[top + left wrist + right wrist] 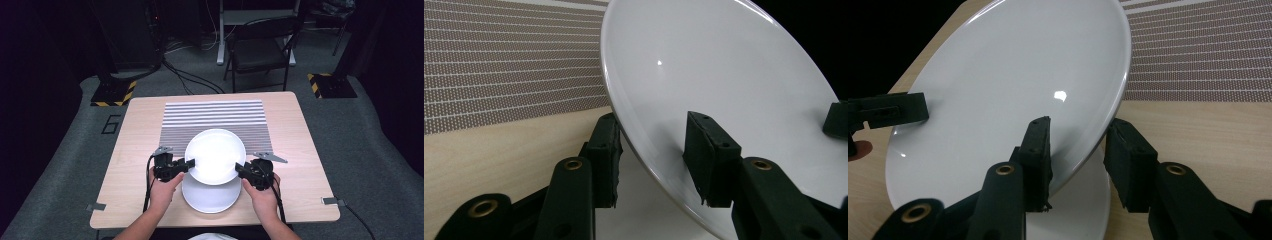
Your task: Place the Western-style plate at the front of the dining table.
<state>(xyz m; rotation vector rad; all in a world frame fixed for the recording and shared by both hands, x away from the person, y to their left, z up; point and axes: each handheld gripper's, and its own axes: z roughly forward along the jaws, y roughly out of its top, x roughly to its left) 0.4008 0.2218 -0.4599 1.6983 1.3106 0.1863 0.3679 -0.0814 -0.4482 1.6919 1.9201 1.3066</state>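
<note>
1. The wooden table (pixel 125 165) carries everything, its light top running from the person's edge to the far side.
2. A striped mat (pixel 215 116) lies flat on the far half of the table, centred.
3. The upper plate (pixel 215 156), white and round, is held between the two grippers. In the high view it overlaps the near edge of the mat. In the left gripper view (pixel 724 75) and the right gripper view (pixel 1013 80) it is raised off what lies below it.
4. A lower plate (pixel 210 196), also white, rests on the table just under the upper one and nearer the person, with its near part showing.
5. The left hand (pixel 162 192) and the right hand (pixel 263 197) come in from the near edge, each holding a gripper.
6. The left gripper (pixel 651 160) straddles the left rim of the upper plate, one jaw above it and one below. The jaws stand fairly narrow, and whether both pads press on the rim I cannot tell.
7. The right gripper (pixel 1077 157) straddles the right rim the same way, with the same moderate gap. The inner pad lies against the plate's face, and firm contact on the other side is unclear.
</note>
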